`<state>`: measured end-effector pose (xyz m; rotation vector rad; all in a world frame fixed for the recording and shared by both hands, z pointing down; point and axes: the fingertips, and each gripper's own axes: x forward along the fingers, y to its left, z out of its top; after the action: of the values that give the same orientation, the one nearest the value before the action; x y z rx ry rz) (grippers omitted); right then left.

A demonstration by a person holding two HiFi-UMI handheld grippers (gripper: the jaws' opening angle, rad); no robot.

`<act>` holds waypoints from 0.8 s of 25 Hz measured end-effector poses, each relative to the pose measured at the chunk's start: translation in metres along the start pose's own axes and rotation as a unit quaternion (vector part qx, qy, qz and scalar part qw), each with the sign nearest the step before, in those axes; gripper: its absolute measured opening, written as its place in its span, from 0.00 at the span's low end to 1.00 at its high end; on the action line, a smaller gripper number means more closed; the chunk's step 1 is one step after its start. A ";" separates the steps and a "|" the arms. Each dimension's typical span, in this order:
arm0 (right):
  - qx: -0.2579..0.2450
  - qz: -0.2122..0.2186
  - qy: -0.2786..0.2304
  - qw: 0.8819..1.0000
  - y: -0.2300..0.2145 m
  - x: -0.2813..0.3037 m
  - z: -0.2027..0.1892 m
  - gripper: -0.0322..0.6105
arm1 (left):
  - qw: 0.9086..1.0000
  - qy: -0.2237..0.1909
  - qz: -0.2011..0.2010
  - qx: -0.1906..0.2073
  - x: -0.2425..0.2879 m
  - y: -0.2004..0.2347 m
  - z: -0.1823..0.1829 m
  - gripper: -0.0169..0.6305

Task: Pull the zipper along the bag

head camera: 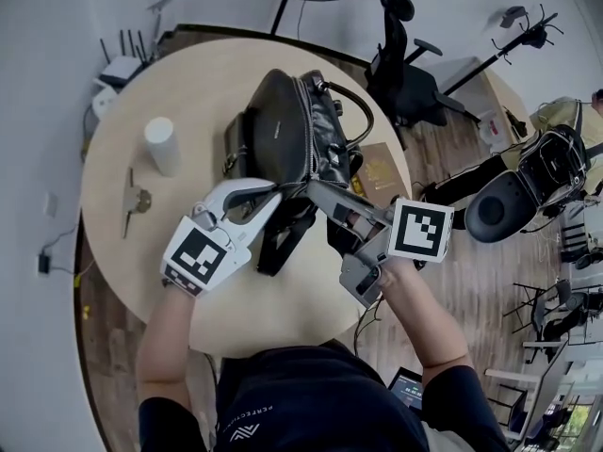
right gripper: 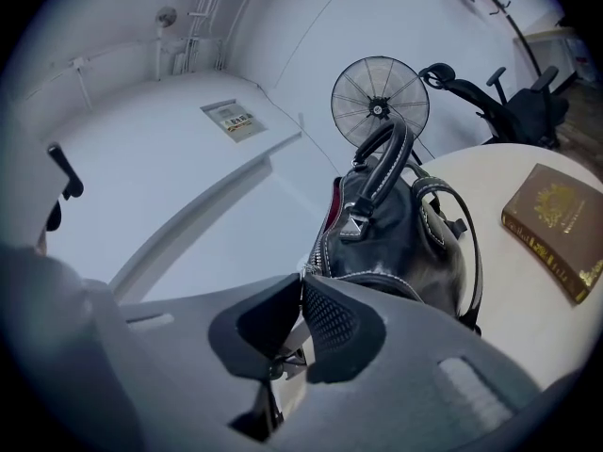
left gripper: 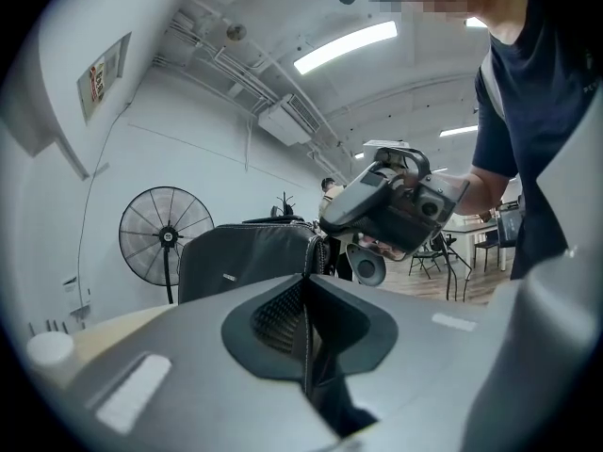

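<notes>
Dark shirt (head camera: 320, 394) with illegible white print (head camera: 247, 422), black bag (head camera: 283, 130) beyond

Office-like workspace: swivel chair (head camera: 403, 64), pedestal fan (left gripper: 166, 236), ceiling strip light (left gripper: 345, 47), round table (head camera: 122, 252)

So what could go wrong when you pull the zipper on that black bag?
The right gripper pinches only the small metal zipper pull, so it might slip out. The left gripper holds just a thin stitched strip of the bag; if that slips, the bag may slide.
</notes>
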<state>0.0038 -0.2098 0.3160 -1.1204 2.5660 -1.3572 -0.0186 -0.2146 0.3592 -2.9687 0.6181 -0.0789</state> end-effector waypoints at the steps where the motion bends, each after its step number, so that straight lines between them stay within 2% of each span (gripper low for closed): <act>1: 0.002 0.001 0.001 1.000 0.001 0.000 0.002 0.07 | 1.000 -0.001 -0.002 0.000 0.000 -0.001 0.000 0.08; 9: 0.032 0.002 0.006 0.999 0.002 0.002 0.013 0.07 | 1.000 -0.001 -0.020 0.003 0.001 -0.003 0.000 0.07; 13: 0.018 -0.013 0.008 1.000 0.000 0.004 0.025 0.07 | 0.999 0.005 -0.029 0.012 0.002 -0.006 -0.001 0.07; 20: 0.017 -0.015 0.019 1.000 0.001 0.011 0.032 0.07 | 1.000 0.005 -0.027 0.013 0.001 -0.006 -0.002 0.07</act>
<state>0.0061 -0.2393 0.2987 -1.1428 2.5525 -1.4353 -0.0157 -0.2093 0.3614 -2.9618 0.5350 -0.1042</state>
